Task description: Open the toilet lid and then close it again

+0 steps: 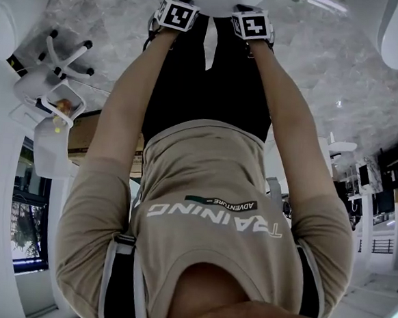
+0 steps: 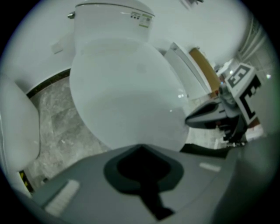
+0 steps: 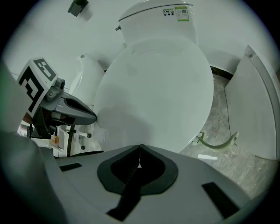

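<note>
Pointing steeply down, the left hand-held gripper (image 2: 139, 148) and the right hand-held gripper (image 3: 139, 148) hang side by side over the front part of the white oval toilet lid (image 2: 127, 92). The lid lies flat and closed on the bowl, and its far end meets the white ceramic tank (image 3: 157, 19), which has a small printed sticker on its cover. The jaws of the left hand-held gripper are pressed together and nothing is between them. The jaws of the right hand-held gripper are also together, with only a hair-thin line of light between the pads, and they hold nothing. The tips of both line up with the near rim of the lid, but I cannot tell if they touch it. Each gripper view shows the other gripper near at its side, with its black-and-white marker cube (image 2: 243, 85). In the head view the person's two bare forearms (image 1: 125, 94) reach forward from a beige printed T-shirt (image 1: 215, 211). A grey marbled floor (image 2: 61, 127) surrounds the toilet, and a pale green curved piece (image 3: 218, 142) lies on it just beside the bowl.
</note>
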The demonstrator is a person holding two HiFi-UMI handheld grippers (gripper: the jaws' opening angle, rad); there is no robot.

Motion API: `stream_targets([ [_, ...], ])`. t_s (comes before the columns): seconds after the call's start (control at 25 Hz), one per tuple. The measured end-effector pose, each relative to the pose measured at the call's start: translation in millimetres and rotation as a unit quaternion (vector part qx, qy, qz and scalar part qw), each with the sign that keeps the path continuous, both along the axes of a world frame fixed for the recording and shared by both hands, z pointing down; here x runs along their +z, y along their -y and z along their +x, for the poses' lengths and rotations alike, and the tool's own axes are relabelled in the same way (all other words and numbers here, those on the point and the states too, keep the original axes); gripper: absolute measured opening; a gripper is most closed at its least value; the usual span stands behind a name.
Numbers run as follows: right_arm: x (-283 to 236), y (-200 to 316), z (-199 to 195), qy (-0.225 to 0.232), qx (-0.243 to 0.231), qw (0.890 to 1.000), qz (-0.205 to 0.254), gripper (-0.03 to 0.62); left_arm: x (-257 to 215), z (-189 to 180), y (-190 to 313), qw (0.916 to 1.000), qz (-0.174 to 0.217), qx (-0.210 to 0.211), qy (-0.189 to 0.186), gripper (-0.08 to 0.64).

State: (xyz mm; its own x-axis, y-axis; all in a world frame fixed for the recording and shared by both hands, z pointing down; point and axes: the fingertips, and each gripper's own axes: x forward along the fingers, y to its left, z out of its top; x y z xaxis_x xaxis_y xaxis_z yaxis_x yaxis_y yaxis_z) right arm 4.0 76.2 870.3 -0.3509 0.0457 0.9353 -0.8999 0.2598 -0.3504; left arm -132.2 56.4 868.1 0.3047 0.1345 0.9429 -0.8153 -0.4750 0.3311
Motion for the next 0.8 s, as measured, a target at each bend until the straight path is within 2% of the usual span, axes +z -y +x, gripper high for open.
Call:
stream_targets([
  [0.12, 9.1, 0.4, 2.0, -0.009, 0.006, 1.000, -0.010, 0.015, 9.9, 5.4, 2.9, 0.9999, 0.008, -0.002, -0.006, 0.005],
  [0.28, 14.5, 0.3, 1.1, -0.019, 0.016, 0.999, -0.023, 0.014, 12.7, -0.9, -0.5, 0.9999, -0.001, 0.004, 0.011, 0.006],
  [0.48, 13.6, 2.2, 1.3, -0.021, 0.011, 1.000, -0.015, 0.015, 10.0, 6.9, 4.3, 0.9999, 0.015, -0.006, -0.006, 0.006],
  [0.64, 17.1, 1.6, 2.0, -0.022, 0.013, 0.999, -0.037, 0.015, 13.1, 0.5, 3.4, 0.9995, 0.004, -0.028, 0.017, 0.006],
  [0.72, 17.5, 1.0, 1.0, -0.015, 0.015, 0.998, -0.055, 0.014, 13.0, -3.3, 1.9, 0.9991, -0.003, -0.029, 0.031, 0.006],
  [0.8, 16.5, 0.2, 0.5, -0.005, 0.014, 0.998, -0.062, 0.014, 11.8, 1.4, 2.2, 0.9992, 0.004, -0.026, 0.029, 0.006],
])
